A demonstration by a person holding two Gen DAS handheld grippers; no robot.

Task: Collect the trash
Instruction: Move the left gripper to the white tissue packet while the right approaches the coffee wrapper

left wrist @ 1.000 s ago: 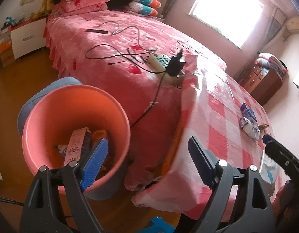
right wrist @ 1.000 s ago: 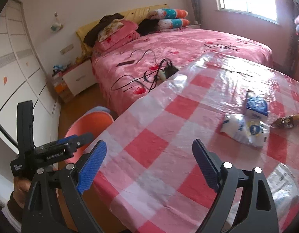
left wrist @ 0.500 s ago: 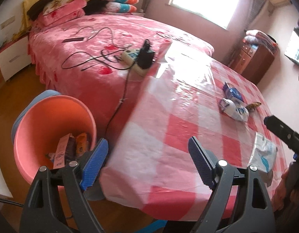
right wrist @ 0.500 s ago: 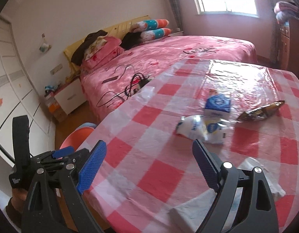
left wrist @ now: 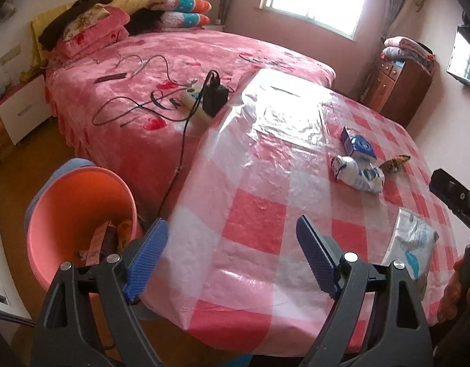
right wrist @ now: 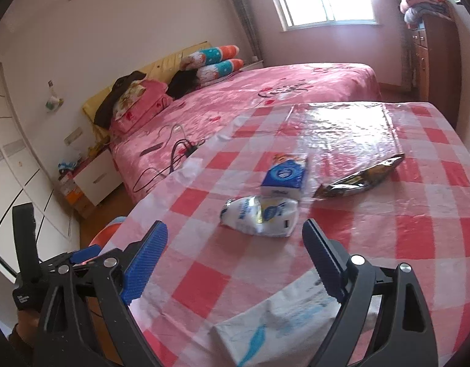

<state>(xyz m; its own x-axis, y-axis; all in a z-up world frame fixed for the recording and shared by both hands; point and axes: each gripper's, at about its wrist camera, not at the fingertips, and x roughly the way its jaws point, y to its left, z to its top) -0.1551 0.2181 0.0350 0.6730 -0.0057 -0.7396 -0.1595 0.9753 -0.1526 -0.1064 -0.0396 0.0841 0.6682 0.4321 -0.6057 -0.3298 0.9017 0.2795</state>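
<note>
Trash: 4 pieces lie on the checked table (right wrist: 418, 229).
Nearest: white plastic pack (right wrist: 284, 318), just below the right gripper (right wrist: 235, 263).
Others: crumpled white bag (right wrist: 259, 217), blue carton (right wrist: 284, 177), dark snack wrapper (right wrist: 360, 177).
Feel: probably light, soft, crinkly, slippery. Pinch a loose edge.
Bucket: orange bucket (left wrist: 76, 220) on the floor, some trash inside.
Tools: right gripper and left gripper (left wrist: 232, 260) both wide open, holding nothing.

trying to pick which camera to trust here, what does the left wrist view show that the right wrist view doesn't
Only the left wrist view looks into the pink bin, with trash already inside, and shows the power strip on the bed clearly.

Only the right wrist view shows the whole brown snack wrapper and the white wardrobe.

Both show the checked table, the blue carton, the crumpled white packet, the white bag and open, empty grippers.
</note>
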